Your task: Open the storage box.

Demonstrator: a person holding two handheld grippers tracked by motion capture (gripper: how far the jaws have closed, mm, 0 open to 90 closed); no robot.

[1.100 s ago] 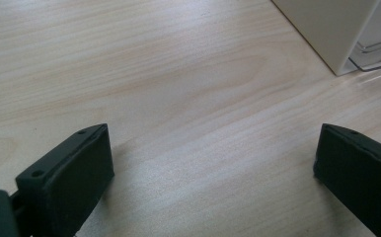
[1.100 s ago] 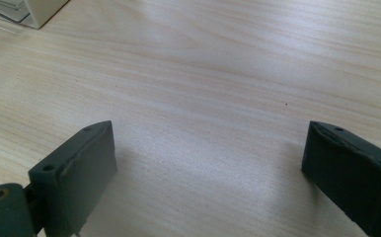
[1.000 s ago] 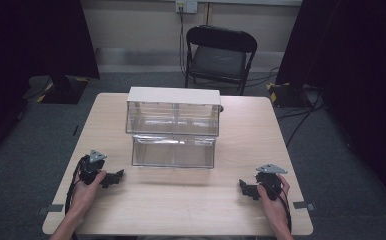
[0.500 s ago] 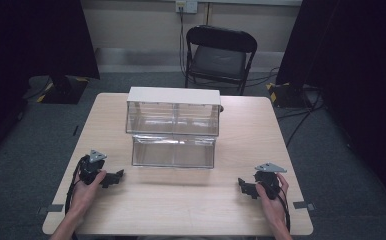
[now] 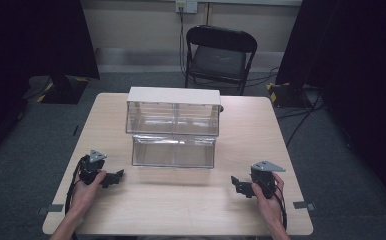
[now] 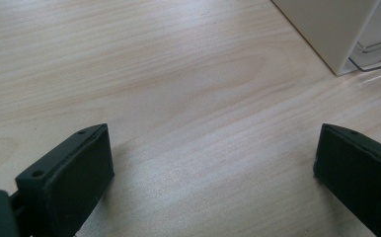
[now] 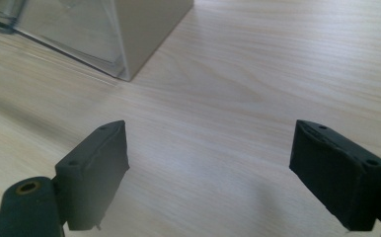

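A clear plastic drawer unit with a white top (image 5: 173, 107) stands mid-table, its lower drawer (image 5: 173, 151) pulled out toward me. My left gripper (image 5: 115, 177) rests on the table near the front left, held by a hand, jaws wide apart with nothing between them. My right gripper (image 5: 237, 184) rests at the front right, also open and empty. In the left gripper view the unit's white corner (image 6: 334, 29) lies ahead at upper right, with bare wood around my left gripper (image 6: 213, 168). In the right gripper view the unit's corner (image 7: 129, 34) lies at upper left, ahead of my right gripper (image 7: 210, 173).
The light wooden table (image 5: 181, 210) has bare room along its front and both sides of the unit. A black folding chair (image 5: 218, 55) stands behind the far edge. Cables and dark curtains lie around on the grey carpet.
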